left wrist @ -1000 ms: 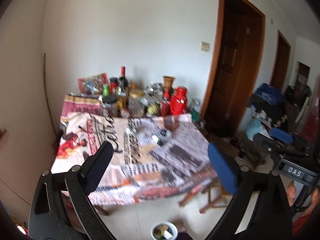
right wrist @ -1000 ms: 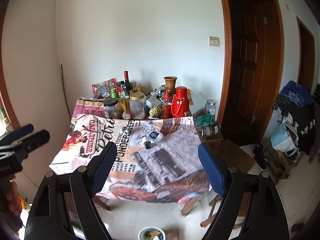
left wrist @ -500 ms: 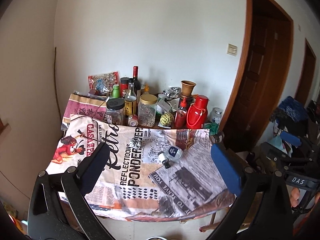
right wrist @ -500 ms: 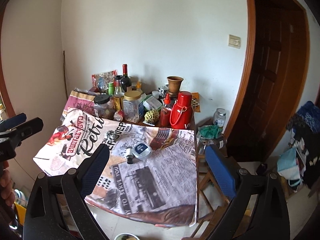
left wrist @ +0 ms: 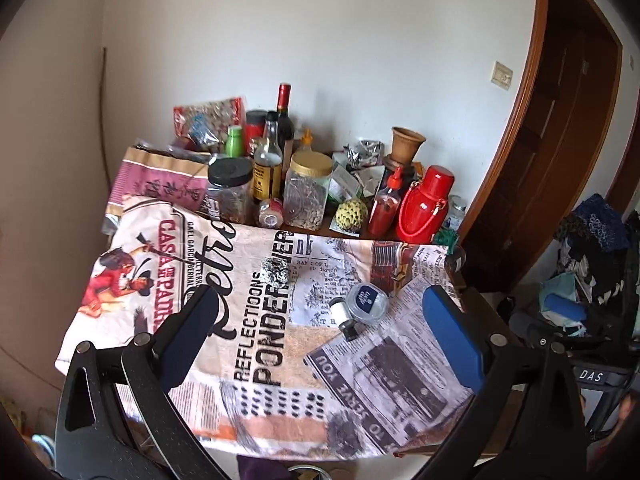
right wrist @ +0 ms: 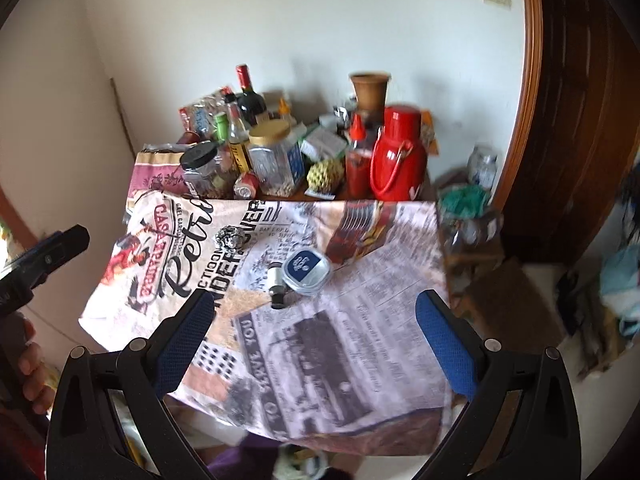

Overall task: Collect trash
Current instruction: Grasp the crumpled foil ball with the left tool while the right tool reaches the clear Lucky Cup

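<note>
a: what has changed since a second ago?
b: the bench [left wrist: 360, 408] is seen closer in both views. the right hand-held gripper [right wrist: 316, 344] has been widened, jaws opening even now, nothing between them. the left hand-held gripper [left wrist: 320, 336] is spread wide, empty.
a: trash located?
b: foil ball [left wrist: 274, 271] lies on the printed cloth [left wrist: 256, 360], plastic tub [left wrist: 366, 303] and small bottle [left wrist: 340, 312] near it. nothing collected yet; approach judged under way.
</note>
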`<state>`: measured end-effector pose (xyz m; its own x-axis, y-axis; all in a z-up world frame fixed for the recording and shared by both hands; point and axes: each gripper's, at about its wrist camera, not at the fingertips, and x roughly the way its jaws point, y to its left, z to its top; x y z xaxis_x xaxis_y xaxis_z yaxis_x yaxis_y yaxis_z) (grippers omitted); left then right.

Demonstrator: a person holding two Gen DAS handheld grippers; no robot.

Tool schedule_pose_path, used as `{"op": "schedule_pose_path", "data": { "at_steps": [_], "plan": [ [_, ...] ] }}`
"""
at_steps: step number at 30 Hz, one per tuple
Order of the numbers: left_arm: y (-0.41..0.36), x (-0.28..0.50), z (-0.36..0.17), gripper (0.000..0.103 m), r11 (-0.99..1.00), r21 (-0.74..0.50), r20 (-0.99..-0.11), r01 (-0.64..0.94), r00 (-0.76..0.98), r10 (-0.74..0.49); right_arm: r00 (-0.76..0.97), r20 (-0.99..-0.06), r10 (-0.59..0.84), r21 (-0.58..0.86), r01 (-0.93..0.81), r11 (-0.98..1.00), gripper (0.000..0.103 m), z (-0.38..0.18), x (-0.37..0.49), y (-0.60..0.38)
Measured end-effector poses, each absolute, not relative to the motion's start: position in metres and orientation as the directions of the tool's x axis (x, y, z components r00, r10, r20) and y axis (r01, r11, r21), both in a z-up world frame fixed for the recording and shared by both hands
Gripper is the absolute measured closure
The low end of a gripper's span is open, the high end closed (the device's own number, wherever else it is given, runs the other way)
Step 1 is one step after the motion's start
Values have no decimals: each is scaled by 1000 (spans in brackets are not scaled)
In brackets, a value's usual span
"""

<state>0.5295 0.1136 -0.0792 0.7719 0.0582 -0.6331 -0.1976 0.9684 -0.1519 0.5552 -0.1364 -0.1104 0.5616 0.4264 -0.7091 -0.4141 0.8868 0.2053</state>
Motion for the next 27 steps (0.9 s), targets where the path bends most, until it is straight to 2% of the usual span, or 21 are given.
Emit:
{"op": "schedule_pose_path", "data": {
  "at_steps": [8,15,22,24,26,27],
  "plan": [
    [179,603,-131,1,969,-176,-728,-174,685,-10,473,-795,379,287,-257,923,3,-160,611,-92],
    [217,659,-197,1,967,-174,-821,-184,570,-40,353,-875,332,293,-161,943,3,-222,659,-51],
    [223,705,-245,1,960,-230,-860,-162,496,-123,288,-919,270,256,-86,963,5,-272,693,-25],
    [222,716,-258,4,960,-230,-868,-157,480,-129,292,-920,261,259,-48,965,5,-280,696,-26],
    [222,727,-270,8,962,-227,-878,-150,460,-135,294,-918,267,273,-23,962,9,-285,697,-26],
    [222,731,-275,13,963,-223,-883,-150,450,-134,293,-917,270,277,-18,961,14,-286,698,-26]
  ]
}}
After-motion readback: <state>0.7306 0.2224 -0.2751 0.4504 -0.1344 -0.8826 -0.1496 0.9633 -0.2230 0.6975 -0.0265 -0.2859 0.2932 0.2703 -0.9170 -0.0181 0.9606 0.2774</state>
